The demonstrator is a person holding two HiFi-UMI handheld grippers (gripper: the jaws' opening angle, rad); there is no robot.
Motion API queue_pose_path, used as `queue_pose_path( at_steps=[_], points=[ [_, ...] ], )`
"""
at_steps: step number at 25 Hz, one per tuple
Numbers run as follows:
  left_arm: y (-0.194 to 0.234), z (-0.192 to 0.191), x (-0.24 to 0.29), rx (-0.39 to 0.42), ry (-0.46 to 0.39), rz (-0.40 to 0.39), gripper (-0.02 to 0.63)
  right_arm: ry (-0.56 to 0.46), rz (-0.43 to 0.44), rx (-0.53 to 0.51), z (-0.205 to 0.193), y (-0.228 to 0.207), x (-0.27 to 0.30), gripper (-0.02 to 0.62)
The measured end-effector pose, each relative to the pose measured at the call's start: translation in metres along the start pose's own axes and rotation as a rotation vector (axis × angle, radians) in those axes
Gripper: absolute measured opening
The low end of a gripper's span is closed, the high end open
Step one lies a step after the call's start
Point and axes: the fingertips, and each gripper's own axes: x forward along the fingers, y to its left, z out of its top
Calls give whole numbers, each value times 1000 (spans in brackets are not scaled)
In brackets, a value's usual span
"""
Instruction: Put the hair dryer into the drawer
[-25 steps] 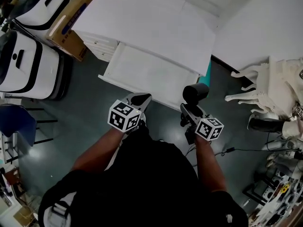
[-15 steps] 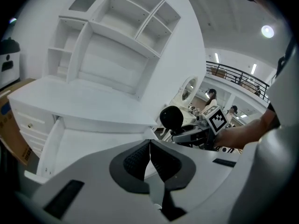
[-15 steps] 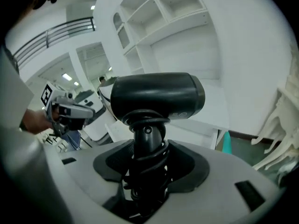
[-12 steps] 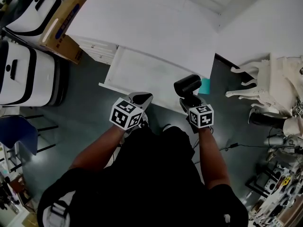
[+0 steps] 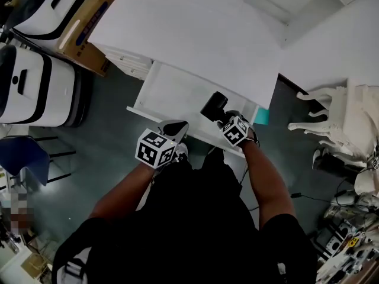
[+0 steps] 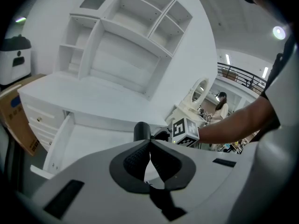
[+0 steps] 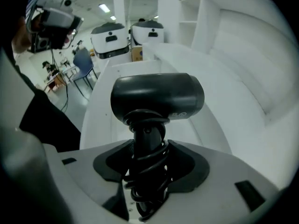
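A black hair dryer [image 7: 156,97] with its cord wound round the handle is clamped in my right gripper [image 7: 148,160], jaws shut on the handle. In the head view the hair dryer [image 5: 213,106] hangs over the right part of the open white drawer [image 5: 172,93], with the right gripper [image 5: 228,123] at the drawer's front edge. My left gripper [image 5: 172,129] stays just in front of the drawer, shut on nothing. From the left gripper view the left gripper [image 6: 149,157] faces the drawer [image 6: 93,139], and the hair dryer [image 6: 141,130] shows just beyond it.
The drawer belongs to a white desk [image 5: 195,34] with a shelf unit [image 6: 131,31] on top. Two white bins [image 5: 29,81] and a cardboard box [image 5: 89,25] stand at the left. A white ornate chair [image 5: 337,117] is at the right. Cables lie on the dark floor [image 5: 296,194].
My right gripper has carried the hair dryer leftward and forward, from beside the drawer's right end to above the drawer. The left gripper has barely moved.
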Motion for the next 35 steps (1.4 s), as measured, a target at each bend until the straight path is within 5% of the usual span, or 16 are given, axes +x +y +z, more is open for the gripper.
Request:
queue_pose_path(
  at_steps=[5,16,35],
  points=[
    [10,0,-1,-54,-12,60,11,81,33,-194,-2,-5,37,236],
    [23,-8,-4,-153,-7,174,11,144,111,-384,-6,-12,87,236],
    [28,-28,-10,-222,11,224,11,127,166,-450,-7,-6,111,238]
  ],
)
